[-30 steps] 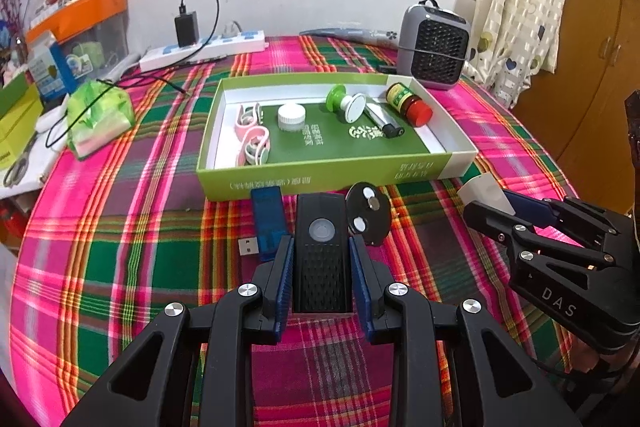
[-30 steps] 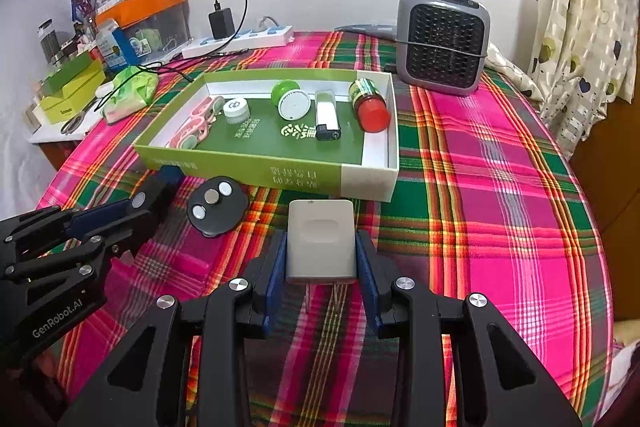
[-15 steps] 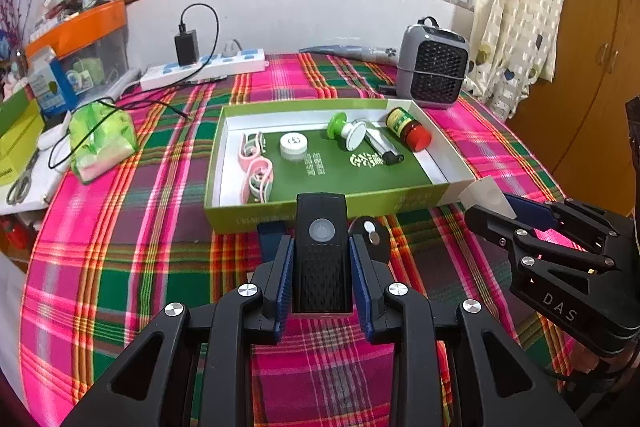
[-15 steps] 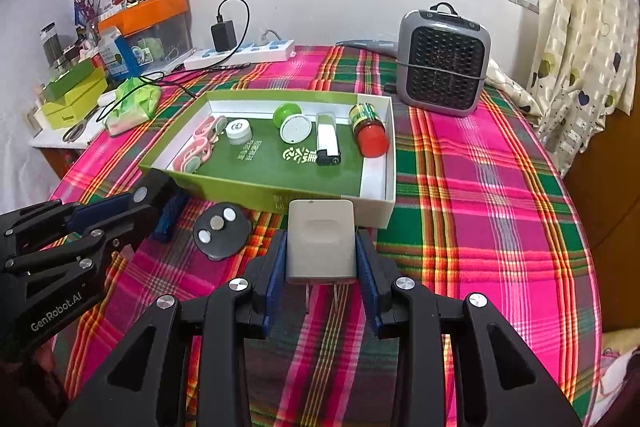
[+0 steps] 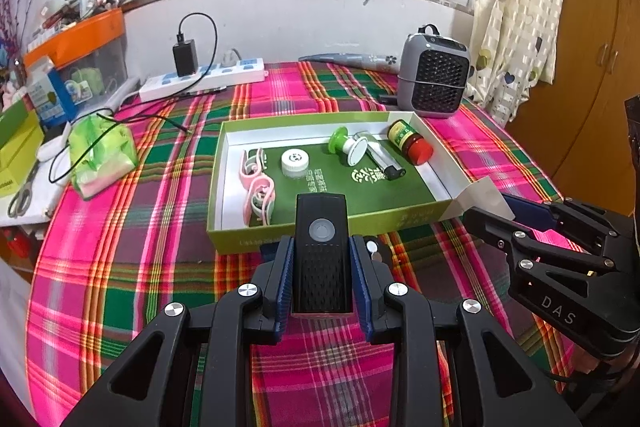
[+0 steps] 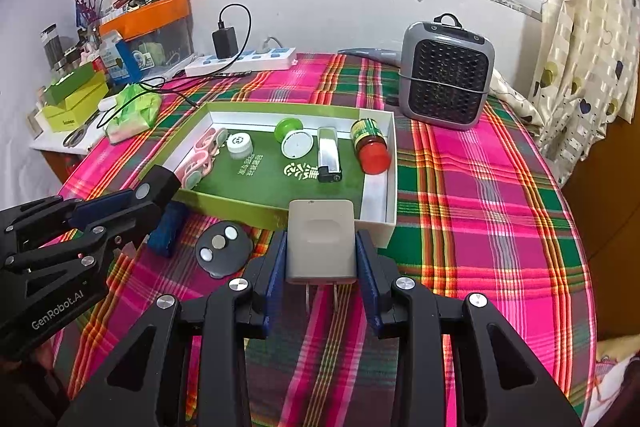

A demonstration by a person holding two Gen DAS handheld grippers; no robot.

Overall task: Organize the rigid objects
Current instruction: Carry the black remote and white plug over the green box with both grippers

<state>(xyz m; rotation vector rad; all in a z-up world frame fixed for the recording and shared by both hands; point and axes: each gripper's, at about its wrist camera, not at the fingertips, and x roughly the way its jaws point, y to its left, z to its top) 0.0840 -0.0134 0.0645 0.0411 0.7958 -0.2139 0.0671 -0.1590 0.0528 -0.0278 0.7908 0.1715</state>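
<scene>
My left gripper (image 5: 321, 243) is shut on a black oblong device with a round button (image 5: 321, 259), held just above the front wall of the green box (image 5: 416, 219). My right gripper (image 6: 321, 239) is shut on a white plug charger (image 6: 321, 243), over the box's near right corner (image 6: 386, 223). Inside the box lie pink clips (image 5: 258, 187), a white cap (image 5: 295, 163), a green and white spool (image 5: 348, 145), a lighter (image 5: 386, 163) and a red-capped bottle (image 5: 410, 141). A black round remote (image 6: 223, 247) and a blue stick (image 6: 168, 229) lie on the plaid cloth in front of the box.
A grey heater (image 6: 446, 75) stands behind the box at the right. A power strip with a black charger (image 5: 204, 77), a green bag (image 5: 102, 151), scissors (image 5: 22, 197) and storage boxes (image 6: 76, 99) crowd the far left. Curtain and wooden cabinet lie to the right.
Both grippers have shifted forward with their loads, which now overlap the box's front wall. The blue stick has slipped behind the left fingers in the left wrist view.
</scene>
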